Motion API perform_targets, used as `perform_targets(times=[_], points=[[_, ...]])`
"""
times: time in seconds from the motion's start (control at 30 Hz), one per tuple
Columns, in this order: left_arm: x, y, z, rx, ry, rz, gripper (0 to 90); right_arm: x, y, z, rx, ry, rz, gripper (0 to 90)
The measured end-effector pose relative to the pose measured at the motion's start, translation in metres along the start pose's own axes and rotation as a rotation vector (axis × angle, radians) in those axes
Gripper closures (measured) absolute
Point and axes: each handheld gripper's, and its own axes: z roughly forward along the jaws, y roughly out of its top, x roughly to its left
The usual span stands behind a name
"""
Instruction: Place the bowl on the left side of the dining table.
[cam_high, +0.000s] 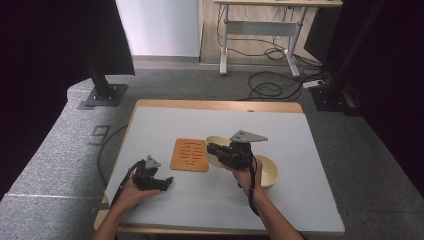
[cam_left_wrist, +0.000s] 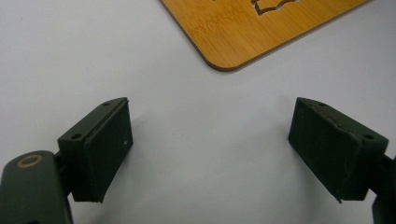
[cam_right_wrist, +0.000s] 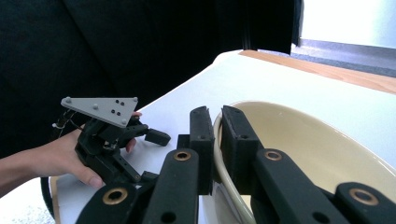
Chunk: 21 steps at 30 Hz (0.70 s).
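Down at the near edge, about seven o'clock on the table, the left gripper sits low in the person's left hand, jaws spread wide with nothing between them; in the left gripper view bare grey surface fills the gap, and the rounded corner of the orange bamboo board lies just ahead at twelve o'clock.

Moving in to around five o'clock, the right hand carries the right gripper, pointed toward nine o'clock. Its jaws are clamped on the rim of a cream bowl, one jaw inside the wall, one outside, the bowl tilted up.

Just behind the hand, a second cream bowl rests on the table at four o'clock.

At centre lies the bamboo board, flat, just beside the gripped bowl.
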Motion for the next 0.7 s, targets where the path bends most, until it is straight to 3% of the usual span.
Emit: perform_targets(times=[0.7], points=[[0.0, 0.0, 0.0, 0.001, -0.001, 0.002, 13.6, 0.007, 0.004, 0.017, 0.009, 0.024, -0.01, 83.2]])
